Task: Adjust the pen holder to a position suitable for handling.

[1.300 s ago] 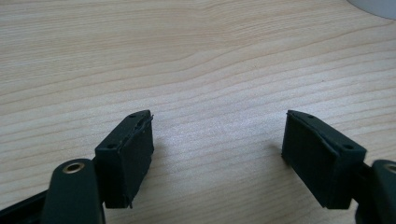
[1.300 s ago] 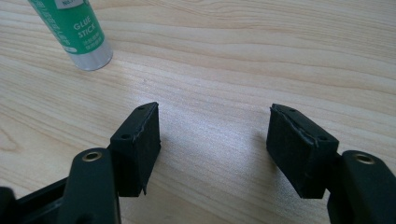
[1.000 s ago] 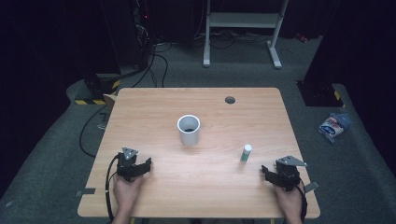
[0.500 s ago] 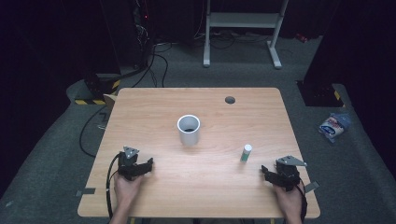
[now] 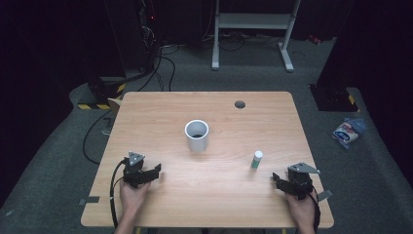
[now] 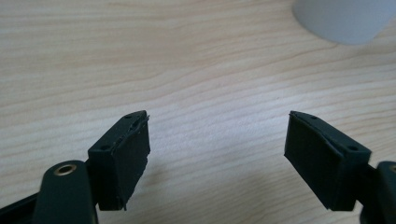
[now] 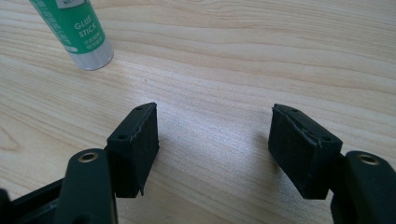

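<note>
A white cup [image 5: 197, 135] stands upright at the middle of the wooden table [image 5: 160, 112]; its base shows at the top right of the left gripper view [image 6: 343, 18]. A green glue stick [image 5: 256, 159] with a white cap stands to the right of the cup, and its lower part [image 7: 74, 30] is ahead and left of my right gripper [image 7: 215, 135]. That gripper [image 5: 278, 181] rests open near the front right edge, nothing between its jaws. My left gripper [image 5: 152, 171] [image 6: 217, 140] rests open at the front left; its jaws have just been closing slightly over bare wood.
A round cable hole [image 5: 239, 104] sits near the table's far edge. On the floor lie cables [image 5: 92, 141] at the left, a metal stand [image 5: 253, 22] behind the table, and a plastic packet [image 5: 347, 132] at the right.
</note>
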